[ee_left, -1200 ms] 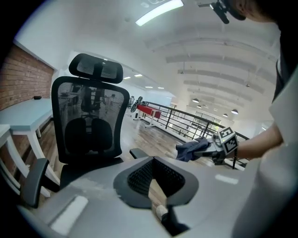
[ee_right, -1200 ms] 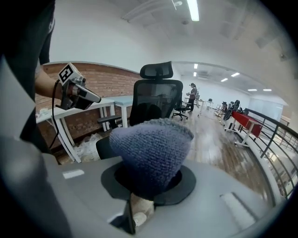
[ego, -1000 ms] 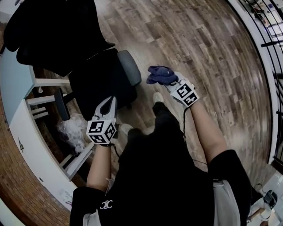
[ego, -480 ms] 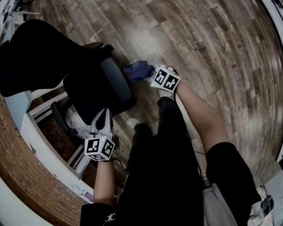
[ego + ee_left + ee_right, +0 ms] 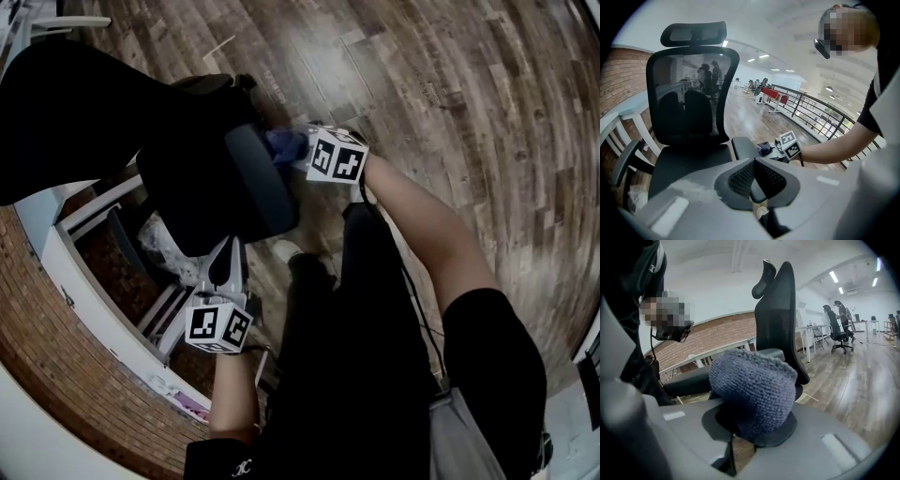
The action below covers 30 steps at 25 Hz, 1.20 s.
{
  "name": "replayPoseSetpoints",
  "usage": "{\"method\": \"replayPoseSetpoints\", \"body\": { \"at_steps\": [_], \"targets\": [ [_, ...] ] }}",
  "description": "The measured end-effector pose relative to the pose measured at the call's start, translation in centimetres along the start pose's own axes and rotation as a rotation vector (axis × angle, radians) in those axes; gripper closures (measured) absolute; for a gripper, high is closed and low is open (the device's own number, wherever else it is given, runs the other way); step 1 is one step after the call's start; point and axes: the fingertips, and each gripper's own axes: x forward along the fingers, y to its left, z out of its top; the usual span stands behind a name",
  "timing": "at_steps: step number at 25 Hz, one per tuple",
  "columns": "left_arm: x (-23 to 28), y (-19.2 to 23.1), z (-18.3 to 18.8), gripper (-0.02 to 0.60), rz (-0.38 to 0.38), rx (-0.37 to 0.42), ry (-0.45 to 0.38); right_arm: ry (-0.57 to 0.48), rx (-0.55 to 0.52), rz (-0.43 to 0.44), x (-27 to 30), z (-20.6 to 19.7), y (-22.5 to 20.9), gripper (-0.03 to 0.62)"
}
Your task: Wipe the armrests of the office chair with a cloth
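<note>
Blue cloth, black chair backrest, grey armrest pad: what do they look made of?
Blue cloth: looped terry or microfibre, matte, judging by its nubby pile.
Black chair backrest: see-through mesh in a hard, probably plastic, frame; the room shows through it.
Grey armrest pad: smooth and matte, likely moulded foam or plastic; can't tell which.

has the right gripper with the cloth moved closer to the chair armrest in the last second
Yes. In the head view the right gripper carried the cloth left across the gap to the armrest; the cloth now reaches its edge.
</note>
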Motion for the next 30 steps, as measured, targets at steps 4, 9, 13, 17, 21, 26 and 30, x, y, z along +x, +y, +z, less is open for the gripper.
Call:
{"method": "replayPoseSetpoints", "body": {
  "at_steps": [4,9,13,17,21,26,30],
  "targets": [
    [0.8,0.5,-0.2,0.575,0.002,-0.003,0.014,-0.02,0.02,-0.002,0.7,0.1,-1.7,0.526],
    [1.7,1.4,-0.3,0.575,0.017,-0.02,0.018,-0.003,0.093,-0.014,2.8,-0.2,-4.4,0.528],
    [1.6,2.2,-0.8,0.575,0.036,-0.018,0.028,0.076,0.134,-0.013,4.8,-2.5,-6.5,0.528],
    [1.3,2.7,-2.1,0.575,0.057,-0.025,0.047,0.148,0.196,-0.042,6.5,-6.4,-8.1,0.528],
    [1.2,2.7,-3.7,0.575,0.084,-0.047,0.067,0.171,0.262,-0.105,7.8,-9.7,-9.8,0.528],
    [1.5,2.1,-5.7,0.575,0.104,-0.032,0.1,0.187,0.331,-0.231,9.4,-13.4,-11.6,0.528],
    [1.8,1.9,-5.9,0.575,0.087,-0.057,0.103,0.203,0.41,-0.27,9.3,-14.3,-11.3,0.528]
  ]
}}
